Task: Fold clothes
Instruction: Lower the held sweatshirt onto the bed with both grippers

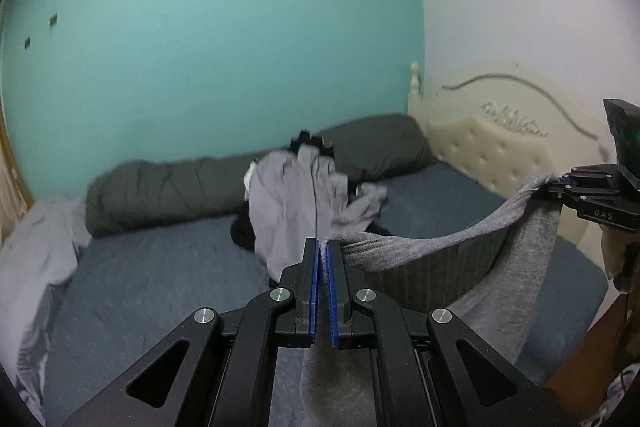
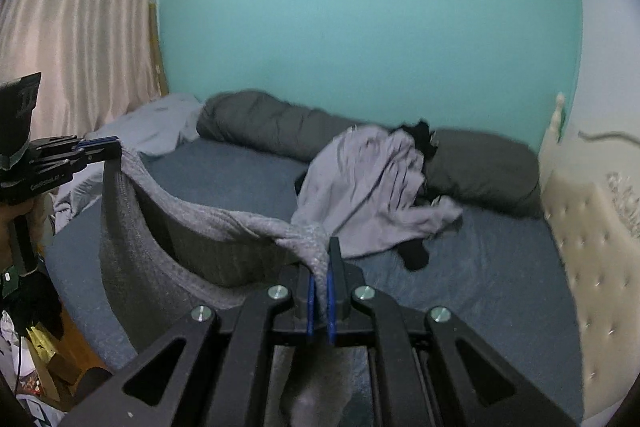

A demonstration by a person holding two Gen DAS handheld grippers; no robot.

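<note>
Grey knit sweater (image 1: 440,247), soft and sagging, pinched along its ribbed edge by left gripper (image 1: 323,247) and right gripper (image 2: 320,267) above the bed (image 2: 480,287).

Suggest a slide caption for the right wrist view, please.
Both grippers hold a grey sweater above the bed.

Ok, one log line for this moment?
left gripper: shut on sweater | right gripper: shut on sweater | sweater stretched between them above bed
</note>
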